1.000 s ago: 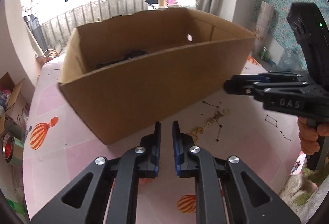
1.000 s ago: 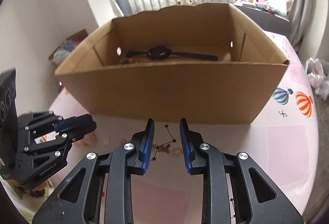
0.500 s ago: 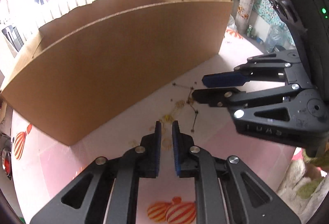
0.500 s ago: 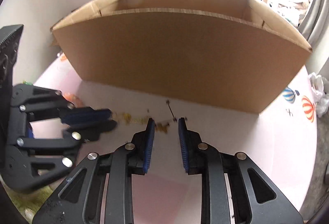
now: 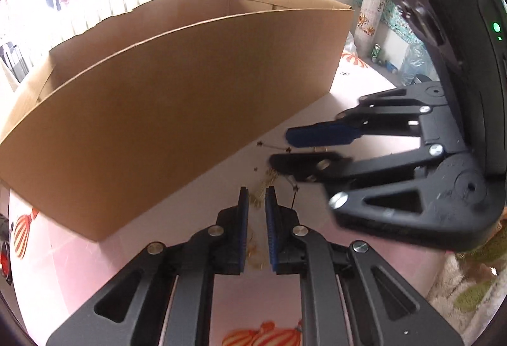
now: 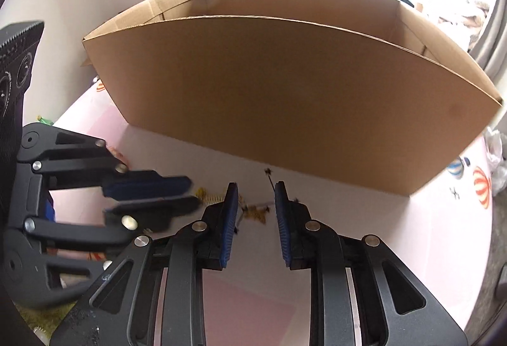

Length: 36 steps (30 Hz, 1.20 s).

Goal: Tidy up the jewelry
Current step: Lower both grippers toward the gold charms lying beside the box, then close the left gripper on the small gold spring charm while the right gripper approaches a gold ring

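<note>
Our left gripper (image 5: 256, 209) has dropped low, its narrow gap straddling the gold chain (image 5: 260, 187) on the surface, not yet pinched. Our right gripper (image 6: 256, 212) has opened wider over the same chain beside the cardboard box (image 6: 285, 86), empty.

A tall cardboard box (image 6: 285, 98) walls off the far side of the table (image 6: 396, 235). In front of the box lies a strip of bare table. The left hand-held gripper (image 5: 256, 197) and right hand-held gripper (image 6: 253, 203) crowd that strip from opposite sides, tips near each other. Right of the box, the table lies open.
</note>
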Each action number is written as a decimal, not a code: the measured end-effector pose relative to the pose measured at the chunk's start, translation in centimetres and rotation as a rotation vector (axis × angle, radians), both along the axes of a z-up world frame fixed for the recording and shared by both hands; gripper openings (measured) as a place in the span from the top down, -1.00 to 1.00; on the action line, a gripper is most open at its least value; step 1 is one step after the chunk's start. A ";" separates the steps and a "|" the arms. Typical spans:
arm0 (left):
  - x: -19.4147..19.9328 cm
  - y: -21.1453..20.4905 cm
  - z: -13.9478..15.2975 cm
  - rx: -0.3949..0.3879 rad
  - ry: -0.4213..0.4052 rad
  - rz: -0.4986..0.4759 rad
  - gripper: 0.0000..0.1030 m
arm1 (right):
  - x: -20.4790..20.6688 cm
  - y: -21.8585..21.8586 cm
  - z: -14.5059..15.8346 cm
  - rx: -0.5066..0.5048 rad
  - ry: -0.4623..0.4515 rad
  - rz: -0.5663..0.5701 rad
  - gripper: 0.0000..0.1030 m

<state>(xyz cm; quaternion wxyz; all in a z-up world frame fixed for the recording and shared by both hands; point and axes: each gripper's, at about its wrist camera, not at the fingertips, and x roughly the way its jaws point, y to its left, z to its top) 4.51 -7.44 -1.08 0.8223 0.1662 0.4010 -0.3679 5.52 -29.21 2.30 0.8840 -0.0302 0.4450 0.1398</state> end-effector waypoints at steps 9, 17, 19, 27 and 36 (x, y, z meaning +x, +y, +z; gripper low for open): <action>-1.0 1.5 0.2 0.045 0.003 0.006 0.81 | -3.2 -1.7 -0.6 -0.026 0.037 -0.048 0.59; -1.5 2.9 2.3 0.026 -0.055 0.003 0.81 | -5.0 -4.0 2.0 0.101 -0.031 -0.132 0.50; -1.8 3.2 2.4 0.026 -0.051 0.011 0.80 | -6.3 -5.2 2.7 0.116 -0.049 -0.167 0.41; -3.4 6.7 1.2 0.029 0.069 0.064 0.80 | -10.7 -6.4 2.0 0.132 0.030 -0.185 0.41; -3.2 6.4 0.4 0.008 0.051 0.112 0.80 | -9.1 -3.9 1.4 0.184 0.059 -0.092 0.41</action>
